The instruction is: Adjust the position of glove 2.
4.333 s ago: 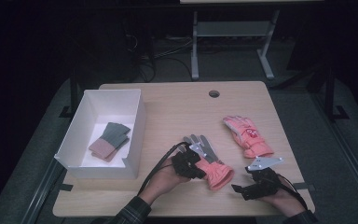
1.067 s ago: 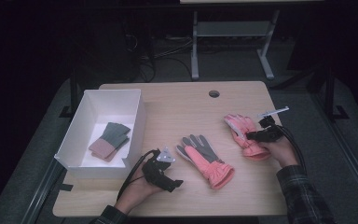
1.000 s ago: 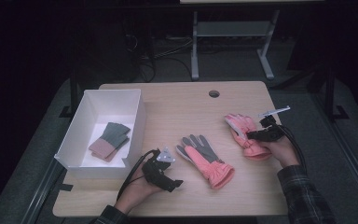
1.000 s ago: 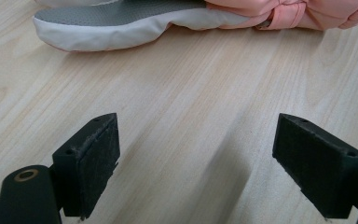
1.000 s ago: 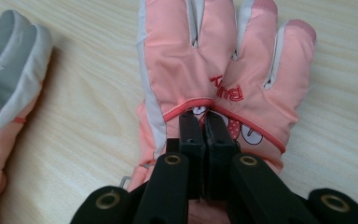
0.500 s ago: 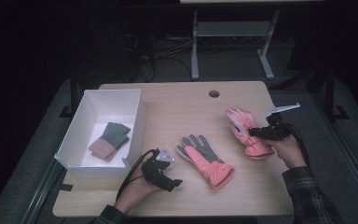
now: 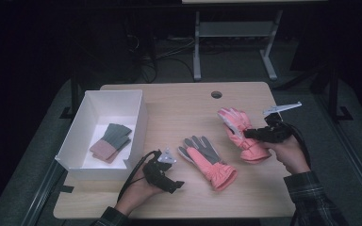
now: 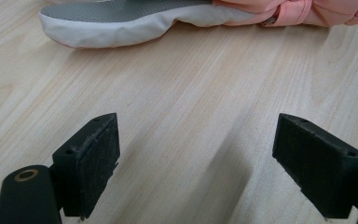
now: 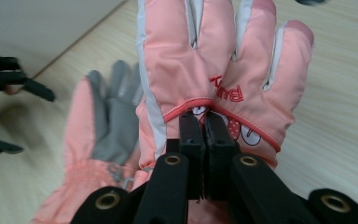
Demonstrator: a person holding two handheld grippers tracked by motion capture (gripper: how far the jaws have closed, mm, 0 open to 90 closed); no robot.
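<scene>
**Right hand-held gripper lifts 1 pink glove, its partner lies on the table**

Far left on the table (image 7: 179,101), the white box (image 7: 78,136) sits with its rim near the edge, and inside it lies a small pair of grey-green and tan gloves (image 7: 111,142), flat on the bottom. Just right of the box, the left hand-held gripper (image 7: 168,175) rests low over the wood in the person's left hand, and the left gripper view settles it: both black jaws stand wide apart, released, with bare table between them and nothing touching the pads.

Moving along to the middle, here is the palm-up glove (image 7: 208,158), grey palm facing up, pink cuff pointing toward the person's side. It lies flat on the table, near the left gripper's tips but apart from them; its white-edged side runs across the top of the left gripper view (image 8: 130,23).

Now to the right: the right hand-held gripper (image 7: 249,133) is clenched tight on the pink glove (image 7: 239,132). In the right gripper view the 2 jaws pinch the fabric on the back of that glove (image 9: 223,74), just below the red lettering, fingers pointing away from the camera. That glove is held off the wood, with the palm-up glove lying beyond it to the left.
</scene>
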